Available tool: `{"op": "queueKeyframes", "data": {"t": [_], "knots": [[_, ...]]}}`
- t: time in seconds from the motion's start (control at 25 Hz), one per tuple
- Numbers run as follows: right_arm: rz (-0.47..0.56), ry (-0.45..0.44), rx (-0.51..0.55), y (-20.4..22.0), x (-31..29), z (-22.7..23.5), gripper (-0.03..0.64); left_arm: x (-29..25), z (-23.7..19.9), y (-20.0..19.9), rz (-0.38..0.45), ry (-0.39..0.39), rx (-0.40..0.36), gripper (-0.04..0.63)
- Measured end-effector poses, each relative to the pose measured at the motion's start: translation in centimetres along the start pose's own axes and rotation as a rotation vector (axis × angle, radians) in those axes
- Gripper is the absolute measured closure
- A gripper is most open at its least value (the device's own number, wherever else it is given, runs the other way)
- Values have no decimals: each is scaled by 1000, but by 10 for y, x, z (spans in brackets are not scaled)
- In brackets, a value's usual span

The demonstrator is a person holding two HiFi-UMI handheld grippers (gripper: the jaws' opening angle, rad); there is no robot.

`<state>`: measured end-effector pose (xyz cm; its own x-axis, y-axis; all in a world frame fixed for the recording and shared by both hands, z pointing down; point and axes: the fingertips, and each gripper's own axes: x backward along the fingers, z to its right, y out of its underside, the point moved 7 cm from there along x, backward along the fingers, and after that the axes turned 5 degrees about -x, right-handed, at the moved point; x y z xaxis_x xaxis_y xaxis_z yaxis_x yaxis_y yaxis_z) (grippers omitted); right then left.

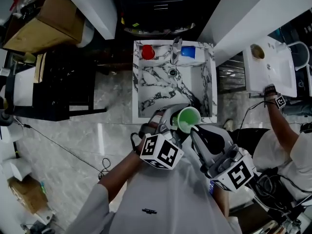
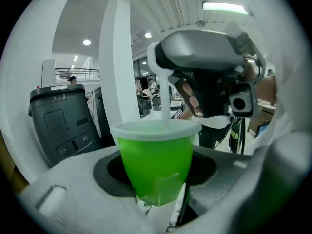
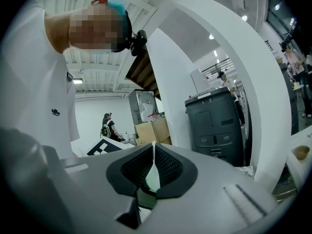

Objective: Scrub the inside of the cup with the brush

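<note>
Left gripper point(image 1: 174, 124) is clamped round the green cup point(image 2: 156, 162), over the front edge of the marble sink point(image 1: 146, 89). Right gripper point(image 3: 152, 175) is pinched on the thin white brush handle point(image 2: 165, 99), which drops into the cup. Likely best: keep cup steady, sweep brush round wall, then base. Count: one cup, one brush, two grippers.

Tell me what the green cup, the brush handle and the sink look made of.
The green cup: likely thin plastic, translucent, light glows through the wall. The brush handle: probably white plastic, smooth. The sink: marble or marble-look finish, white with dark veins; cannot tell which.
</note>
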<state>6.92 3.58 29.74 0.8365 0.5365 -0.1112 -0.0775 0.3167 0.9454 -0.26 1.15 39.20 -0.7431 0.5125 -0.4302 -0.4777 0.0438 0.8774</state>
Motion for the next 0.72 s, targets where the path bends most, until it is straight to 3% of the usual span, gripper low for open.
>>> {"op": "queueKeyframes", "data": {"t": [0.44,0.72], "knots": [[8,-18,77,0,-6,10,597,0,13,-10,21,55,-16,354],[-8,16,81,1,1,24,597,5,8,-12,25,43,-23,354]]}}
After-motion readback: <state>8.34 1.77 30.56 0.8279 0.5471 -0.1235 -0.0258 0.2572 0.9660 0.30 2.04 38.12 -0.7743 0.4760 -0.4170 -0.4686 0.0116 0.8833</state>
